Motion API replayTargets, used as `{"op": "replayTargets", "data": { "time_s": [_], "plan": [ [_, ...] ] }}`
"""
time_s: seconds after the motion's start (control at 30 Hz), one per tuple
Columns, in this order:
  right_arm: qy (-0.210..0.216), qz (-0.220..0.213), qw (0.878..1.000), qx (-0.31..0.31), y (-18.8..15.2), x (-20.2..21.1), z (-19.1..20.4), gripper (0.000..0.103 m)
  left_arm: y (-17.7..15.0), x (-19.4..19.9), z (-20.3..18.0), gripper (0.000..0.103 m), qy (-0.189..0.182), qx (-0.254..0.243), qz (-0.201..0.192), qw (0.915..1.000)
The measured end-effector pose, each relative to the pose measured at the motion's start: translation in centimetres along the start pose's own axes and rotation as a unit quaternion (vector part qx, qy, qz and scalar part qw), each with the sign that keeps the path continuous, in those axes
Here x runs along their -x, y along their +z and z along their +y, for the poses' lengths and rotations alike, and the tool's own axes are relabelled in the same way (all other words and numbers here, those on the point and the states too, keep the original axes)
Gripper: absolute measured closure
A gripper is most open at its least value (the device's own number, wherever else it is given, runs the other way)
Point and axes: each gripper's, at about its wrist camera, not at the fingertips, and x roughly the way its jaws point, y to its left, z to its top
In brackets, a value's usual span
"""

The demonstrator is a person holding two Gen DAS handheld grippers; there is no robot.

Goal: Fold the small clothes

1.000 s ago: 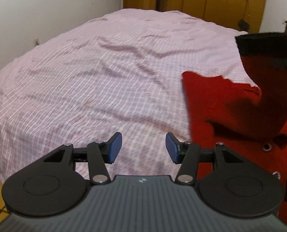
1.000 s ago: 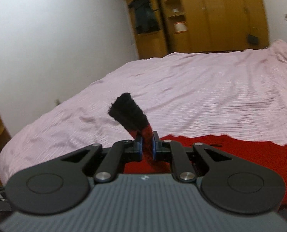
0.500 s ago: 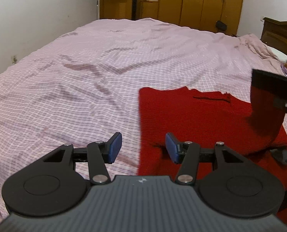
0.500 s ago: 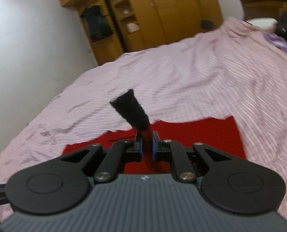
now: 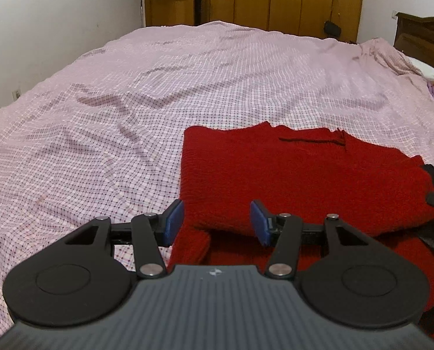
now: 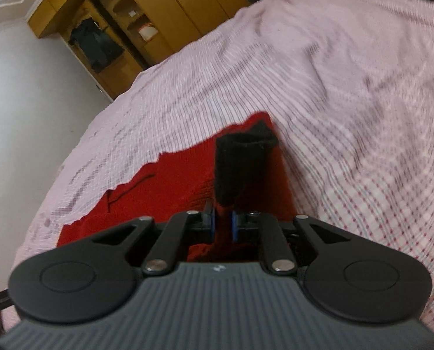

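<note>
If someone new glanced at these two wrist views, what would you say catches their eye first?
First, the bright red knitted garment, spread flat on the pink checked bedsheet just ahead of both grippers. Next, its black ribbed sleeve cuff, sticking out beyond the right gripper, whose jaws are clamped on the sleeve. The left gripper is open over the garment's near edge.

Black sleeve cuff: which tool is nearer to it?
Right. The right tool grips the sleeve just below the black cuff; the left tool hangs open over the sweater's opposite edge.
</note>
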Motion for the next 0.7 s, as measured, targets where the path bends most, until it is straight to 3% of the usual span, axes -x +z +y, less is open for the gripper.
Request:
{"op": "replayTargets", "data": {
  "time_s": [0.23,0.33,0.47,0.7],
  "plan": [
    [0.007,0.011,1.0,0.005,-0.4,0.6,0.0,0.084,0.3,-0.2,-0.8,0.045,0.006,-0.007,-0.007,0.9999],
    [0.013,0.017,1.0,0.017,-0.4,1.7,0.2,0.072,0.7,-0.3,-0.8,0.045,0.009,-0.004,-0.011,0.9999],
    [0.022,0.017,0.998,0.051,-0.3,3.6,0.8,0.047,1.5,-0.6,-0.3,0.045,0.006,0.005,-0.014,0.9999],
    [0.034,0.006,0.996,0.081,1.2,5.9,0.8,0.046,3.3,-1.1,0.4,0.045,0.001,0.012,-0.022,0.9997]
  ]
}}
